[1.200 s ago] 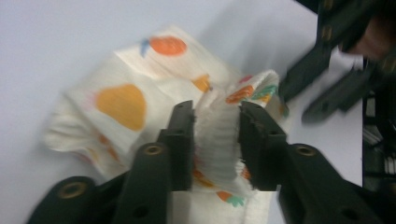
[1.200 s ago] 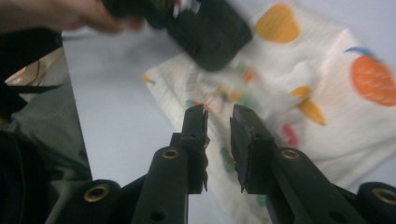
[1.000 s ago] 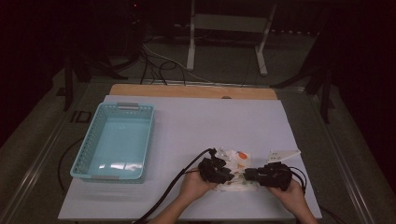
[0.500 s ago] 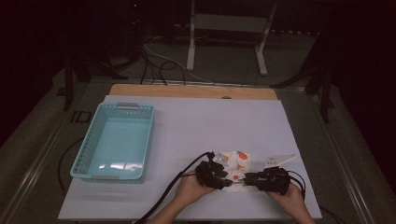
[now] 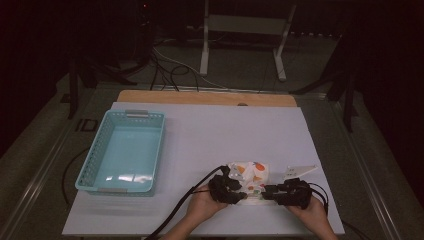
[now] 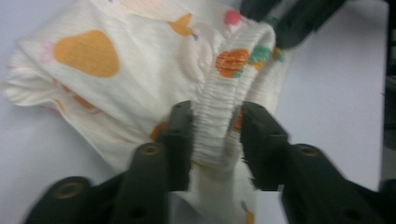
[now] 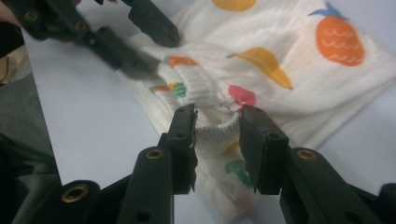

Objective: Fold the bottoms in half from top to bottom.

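Both handheld black two-jaw grippers work at the near edge of a white table top, one in each of a person's hands. Seen from above, the left gripper and the right gripper point toward each other, meeting at a small cream cotton garment printed with orange, yellow and pink fruit, which lies bunched on the table between them. From the left gripper view, the left gripper has its jaws on either side of the garment's ribbed elastic waistband; the left pad touches the ribbing, while a narrow gap shows at the right pad, and these jaws have just been closing a little. From the right gripper view, the right gripper straddles another stretch of the same waistband, a raised fold sitting between the pads without being clearly pinched; its jaws have just been opening. A light blue plastic mesh basket stands well apart at the table's left side. A small white three-cornered plate sits just above the right hand.
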{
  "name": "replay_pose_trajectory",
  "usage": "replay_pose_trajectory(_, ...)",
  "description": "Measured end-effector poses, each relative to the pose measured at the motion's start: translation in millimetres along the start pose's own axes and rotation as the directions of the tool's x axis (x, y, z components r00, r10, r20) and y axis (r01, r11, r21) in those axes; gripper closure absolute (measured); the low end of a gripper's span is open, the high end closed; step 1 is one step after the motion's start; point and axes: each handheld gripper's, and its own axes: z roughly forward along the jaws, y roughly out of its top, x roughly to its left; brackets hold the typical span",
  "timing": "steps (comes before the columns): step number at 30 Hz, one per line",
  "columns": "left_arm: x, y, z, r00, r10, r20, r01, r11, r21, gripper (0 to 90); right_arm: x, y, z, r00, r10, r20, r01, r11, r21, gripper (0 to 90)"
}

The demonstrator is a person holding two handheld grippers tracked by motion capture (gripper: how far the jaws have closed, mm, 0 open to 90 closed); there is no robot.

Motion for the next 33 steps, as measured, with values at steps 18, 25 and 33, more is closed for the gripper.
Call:
replay_pose_trajectory(18,2.9,5.6,-10.8,0.9984,-0.056,-0.006,0.055,0.9965,-0.062,87.5,4.0,-3.8,-4.3,0.9999,0.006,0.016,-0.006,0.999,-0.036,73.6)
replay_pose_trajectory(25,0.7,3.8,-8.7,0.9989,-0.047,-0.007,0.047,0.9973,-0.057,87.8,-0.5,4.6,1.5,0.9969,0.078,0.014,-0.077,0.997,-0.03,64.2)
replay_pose_trajectory(33,0.6,4.6,-8.0,0.998,-0.063,0.004,0.063,0.9956,-0.069,87.8,-3.3,4.6,2.2,0.9937,0.111,0.008,-0.111,0.993,-0.029,61.1)
